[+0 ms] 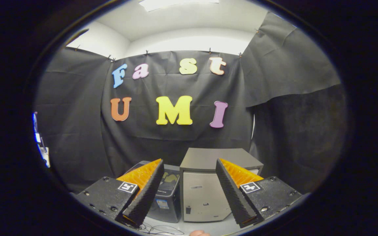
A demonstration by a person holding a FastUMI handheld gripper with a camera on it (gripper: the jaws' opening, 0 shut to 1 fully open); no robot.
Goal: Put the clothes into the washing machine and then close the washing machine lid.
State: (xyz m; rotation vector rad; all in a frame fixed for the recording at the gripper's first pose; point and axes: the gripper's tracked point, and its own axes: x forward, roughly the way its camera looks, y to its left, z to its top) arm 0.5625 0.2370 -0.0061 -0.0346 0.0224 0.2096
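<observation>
We are holding the gripper point(189, 185) spread wide, grasping nothing, facing a boxy grey washing machine point(205, 190) beyond its ridged fingers.

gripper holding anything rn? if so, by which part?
Nothing held. The gripper is open, its fingers spread with empty space between them. The grey machine and the darker washing machine stand beyond the fingertips, untouched.

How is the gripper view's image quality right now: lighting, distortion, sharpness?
Gripper view: strong fisheye bending; ceiling light overexposed above the dim booth; open gripper fingers sharp, nothing between them; dark washing machine and grey box beyond look soft and low-contrast.
</observation>
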